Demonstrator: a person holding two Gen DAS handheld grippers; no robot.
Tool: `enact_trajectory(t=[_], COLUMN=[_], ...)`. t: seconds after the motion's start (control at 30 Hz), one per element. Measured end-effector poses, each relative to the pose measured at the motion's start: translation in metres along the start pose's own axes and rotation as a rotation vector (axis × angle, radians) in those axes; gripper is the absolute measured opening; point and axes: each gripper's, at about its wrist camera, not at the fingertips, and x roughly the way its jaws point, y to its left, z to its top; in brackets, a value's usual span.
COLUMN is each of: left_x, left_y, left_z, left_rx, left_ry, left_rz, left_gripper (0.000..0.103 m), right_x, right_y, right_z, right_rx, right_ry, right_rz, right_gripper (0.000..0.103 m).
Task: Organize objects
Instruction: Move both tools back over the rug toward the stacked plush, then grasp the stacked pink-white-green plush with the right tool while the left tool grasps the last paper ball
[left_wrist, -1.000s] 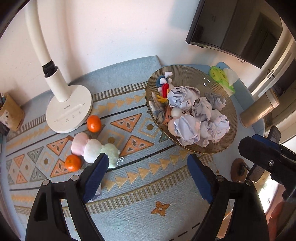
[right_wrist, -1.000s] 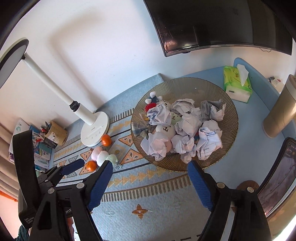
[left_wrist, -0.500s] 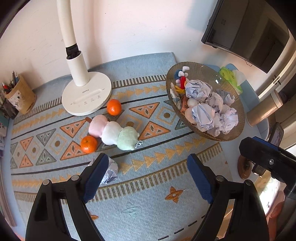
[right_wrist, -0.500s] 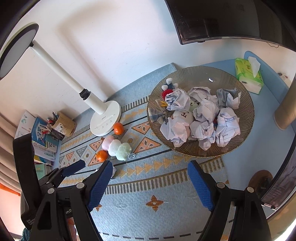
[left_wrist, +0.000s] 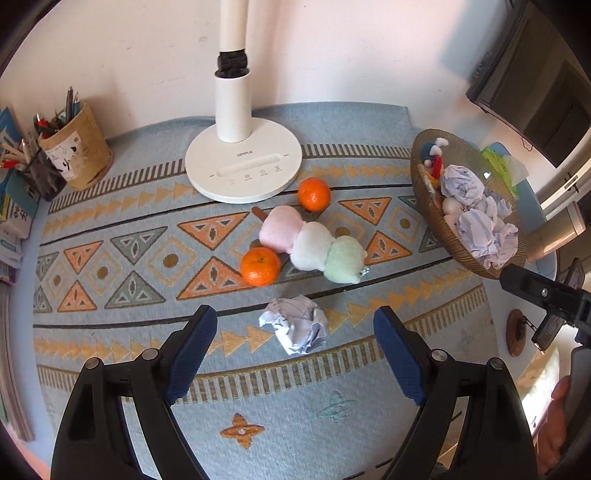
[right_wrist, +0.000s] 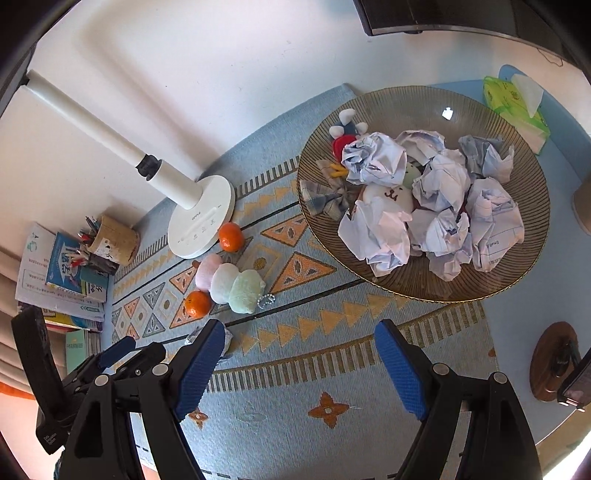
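A crumpled paper ball (left_wrist: 296, 324) lies on the patterned mat, just ahead of my open left gripper (left_wrist: 293, 347) and between its blue fingers, untouched. Beyond it rest a pink, white and green plush skewer (left_wrist: 312, 248) and two oranges (left_wrist: 259, 266) (left_wrist: 314, 194). The brown ribbed bowl (right_wrist: 424, 291) holds several paper balls (right_wrist: 375, 158) and small plush toys. My right gripper (right_wrist: 301, 354) hangs open over the mat in front of the bowl, holding nothing. In the right wrist view the loose paper ball (right_wrist: 227, 338) peeks out behind the left finger.
A white lamp base (left_wrist: 243, 171) stands at the back. A pen holder (left_wrist: 75, 153) and books (right_wrist: 59, 275) sit at the left. A green tissue pack (right_wrist: 515, 105), a steel flask (left_wrist: 557, 230) and a wooden coaster (right_wrist: 554, 360) lie right of the bowl.
Both views have slid leftward and lower over the mat. The paper ball, earlier hidden behind my left finger, now lies in the gap between the left fingers. Both grippers stayed open.
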Motion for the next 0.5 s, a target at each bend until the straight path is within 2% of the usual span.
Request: enact_trajectory(t=[0.13,0.23,0.4,0.5], left_x=[0.016,0.032,0.057,0.075], left_y=[0.033,0.046,0.035,0.020], left_z=[-0.006,-0.004,0.000,-0.005], left_rx=[-0.039,-0.032,0.065,0.134], left_ry=[0.048,0.096,0.164,0.222], left_rz=[-0.023,-0.059,-0.176,-0.226], left_gripper=[0.086,0.086,0.086,0.086], right_x=[0.030,0.058,0.124,0.145], right_y=[0.021,0.049,0.092,0.111], right_z=[0.008,0.012,0.019,0.021], right_rx=[-0.021,-0.106,-0.381,-0.529], right_ry=[0.057,0.097,0.259,0.258], right_rz=[0.006,-0.009,-0.021,-0.071], right_gripper=[0.082,0.082,0.082,0.082])
